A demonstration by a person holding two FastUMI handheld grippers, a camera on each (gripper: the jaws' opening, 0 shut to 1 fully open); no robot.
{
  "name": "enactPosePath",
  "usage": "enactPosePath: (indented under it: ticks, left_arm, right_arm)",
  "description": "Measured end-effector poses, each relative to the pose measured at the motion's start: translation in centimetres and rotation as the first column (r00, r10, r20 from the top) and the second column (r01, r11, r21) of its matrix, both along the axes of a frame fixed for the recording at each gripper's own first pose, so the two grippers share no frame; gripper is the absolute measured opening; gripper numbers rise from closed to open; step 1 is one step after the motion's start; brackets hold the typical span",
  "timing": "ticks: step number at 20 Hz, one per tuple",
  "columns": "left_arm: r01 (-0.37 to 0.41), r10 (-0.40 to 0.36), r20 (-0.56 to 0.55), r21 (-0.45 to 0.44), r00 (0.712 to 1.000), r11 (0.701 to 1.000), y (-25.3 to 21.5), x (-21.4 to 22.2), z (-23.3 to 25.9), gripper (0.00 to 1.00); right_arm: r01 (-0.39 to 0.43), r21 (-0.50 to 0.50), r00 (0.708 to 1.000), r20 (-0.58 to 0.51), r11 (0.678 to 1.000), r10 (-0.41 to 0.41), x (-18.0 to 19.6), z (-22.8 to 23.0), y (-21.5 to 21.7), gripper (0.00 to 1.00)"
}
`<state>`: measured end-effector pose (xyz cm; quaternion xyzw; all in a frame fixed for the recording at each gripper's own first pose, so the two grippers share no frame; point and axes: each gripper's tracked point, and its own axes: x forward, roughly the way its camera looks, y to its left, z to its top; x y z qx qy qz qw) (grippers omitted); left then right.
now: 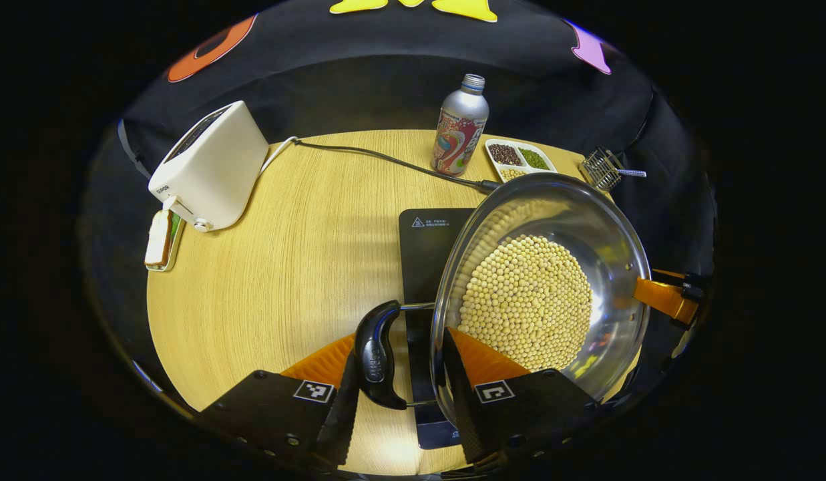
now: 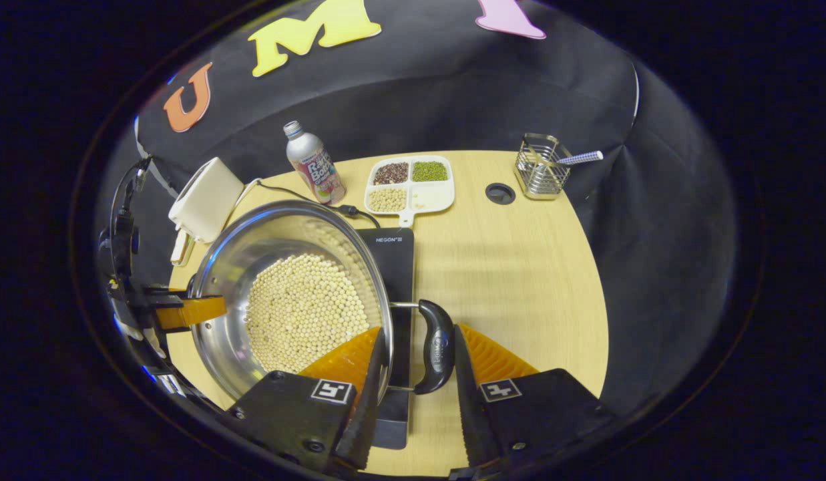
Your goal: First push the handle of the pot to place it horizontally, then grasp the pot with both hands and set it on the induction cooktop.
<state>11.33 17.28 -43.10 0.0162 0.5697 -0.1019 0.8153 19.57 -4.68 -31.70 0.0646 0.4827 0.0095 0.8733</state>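
Tabletop (image 2: 519, 280): I hold the pot (image 1: 539, 294) over the cooktop (image 2: 392, 260) for set-down, left gripper (image 1: 399, 387) and right gripper (image 2: 416, 374) each apparently closed on a handle (image 1: 376, 354)

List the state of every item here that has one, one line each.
pot: upright, holding beans, partly over the cooktop
left handle: horizontal, between left gripper fingers
right handle: horizontal, between right gripper fingers
induction cooktop: cable attached
bottle: upright, capped
divided tray: three compartments filled
toaster: upright
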Motion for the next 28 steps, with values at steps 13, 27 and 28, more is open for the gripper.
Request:
enactPosePath:
  ticks: [13,27,28]
  left_arm:
    - [0.003,-0.003,-0.001,-0.013,1.000,1.000,-0.3,0.1,0.1,0.62]
    - [0.002,-0.002,0.026,-0.007,1.000,1.000,-0.2,0.2,-0.2,0.63]
    - [0.004,-0.004,0.029,-0.007,1.000,1.000,-0.3,0.2,-0.2,0.63]
  right_arm:
    - [-0.031,0.046,0.999,0.040,0.998,0.029,0.9,-1.1,-0.1,0.55]
    - [-0.039,0.018,0.999,0.037,0.999,0.039,0.9,-1.2,-0.2,0.55]
    - [-0.045,0.008,0.999,0.030,0.999,0.045,0.9,-1.2,-0.2,0.55]
